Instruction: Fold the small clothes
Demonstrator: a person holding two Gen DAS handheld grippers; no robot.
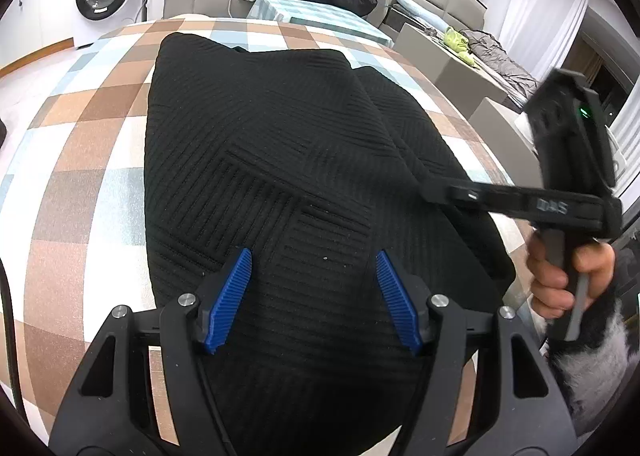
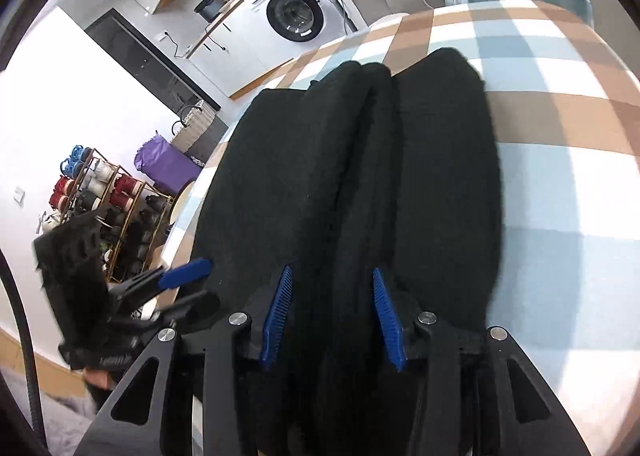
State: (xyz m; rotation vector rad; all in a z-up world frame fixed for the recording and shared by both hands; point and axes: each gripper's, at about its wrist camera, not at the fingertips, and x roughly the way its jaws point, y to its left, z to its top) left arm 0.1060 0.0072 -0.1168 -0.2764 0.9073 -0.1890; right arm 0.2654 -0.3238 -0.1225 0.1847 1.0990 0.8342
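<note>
black knitted garment point(image 1: 280, 160) laid along the checked counter point(image 1: 80, 192), partly folded, a lengthwise ridge shown at its right. left gripper point(image 1: 314, 300) is held open over the near hem, nothing pinched; right gripper point(image 2: 332, 316) is parted astride the ridge — no pad is seen pressing. the fabric is judged soft, limp, light — best taken at hem corners.
</note>
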